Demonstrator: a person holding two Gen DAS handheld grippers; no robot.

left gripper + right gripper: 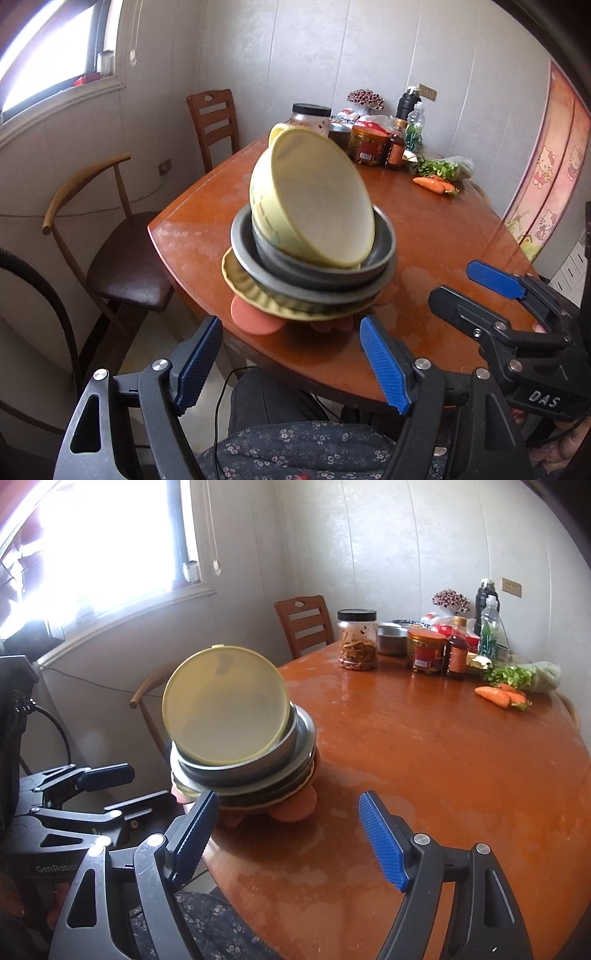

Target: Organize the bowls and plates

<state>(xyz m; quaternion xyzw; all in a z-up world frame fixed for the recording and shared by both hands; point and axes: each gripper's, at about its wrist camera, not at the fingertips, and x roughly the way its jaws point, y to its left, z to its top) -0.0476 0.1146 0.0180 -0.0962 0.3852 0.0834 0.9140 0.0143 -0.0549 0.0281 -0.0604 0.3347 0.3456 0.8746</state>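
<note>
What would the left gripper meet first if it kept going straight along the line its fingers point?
Probably the stack of dishes near the table edge: the left gripper, jaws open and empty, points at the yellow ribbed plate under the grey bowls, with the tilted yellow bowl on top. Depth is hard to judge.

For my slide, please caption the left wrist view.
Open left tongs face a tilted yellow bowl atop stacked grey dishes.

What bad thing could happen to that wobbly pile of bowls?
1. The yellow bowl sits tilted on top of the grey bowl, so a bump might tip it off.
2. The whole pile stands near the table edge, with the yellow plate poking over it, so it could fall to the floor.
3. Both the left gripper and right gripper are open and close; a careless nudge might topple it.
</note>
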